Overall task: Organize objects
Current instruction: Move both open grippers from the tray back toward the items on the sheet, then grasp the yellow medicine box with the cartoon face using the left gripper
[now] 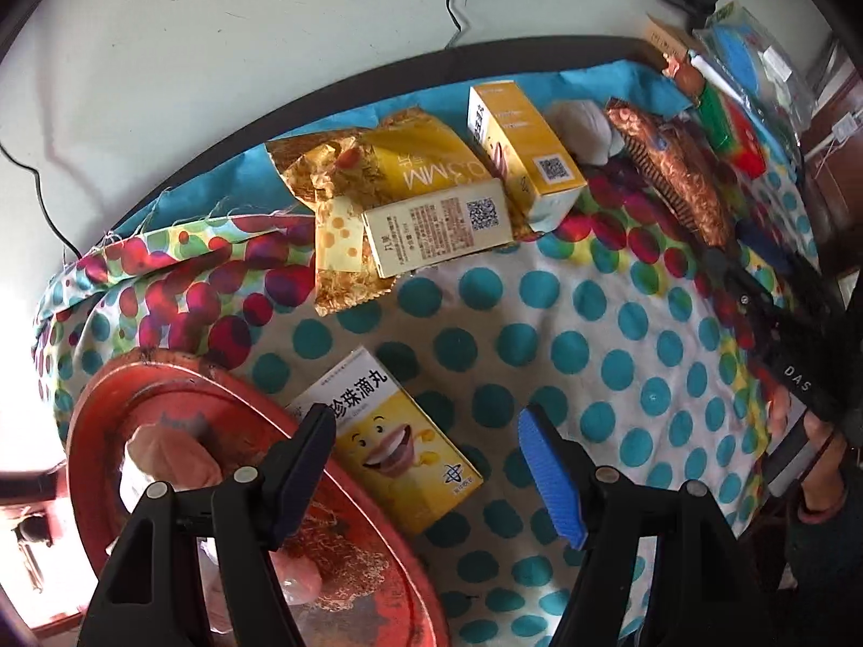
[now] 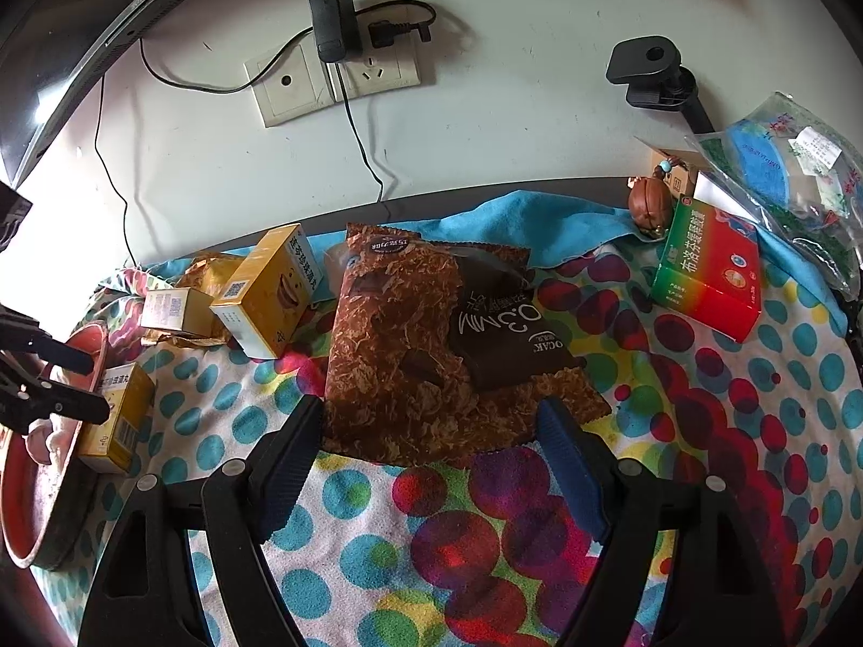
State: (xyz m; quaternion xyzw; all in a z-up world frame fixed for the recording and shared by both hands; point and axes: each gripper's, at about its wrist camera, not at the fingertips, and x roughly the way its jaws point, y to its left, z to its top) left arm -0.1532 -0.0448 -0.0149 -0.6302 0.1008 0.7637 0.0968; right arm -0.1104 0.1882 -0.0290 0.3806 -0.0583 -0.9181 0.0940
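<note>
A yellow smiley-face box (image 1: 399,447) lies on the dotted cloth and leans against the rim of the red tray (image 1: 108,415). My left gripper (image 1: 426,463) points down over this box, open wide, with the box between its fingers and the blue pad clear of it. The same box (image 2: 121,415) shows beside the left gripper (image 2: 59,383) in the right wrist view. My right gripper (image 2: 431,431) is open over the near edge of a flat brown snack packet (image 2: 431,334).
A pink wrapped item (image 1: 167,458) lies in the tray. A gold packet (image 1: 377,172), a cream box (image 1: 437,226) and another yellow box (image 1: 523,151) sit at the back. A green-red box (image 2: 712,269), a nut figure (image 2: 650,205) and a plastic bag (image 2: 798,178) stand at the right.
</note>
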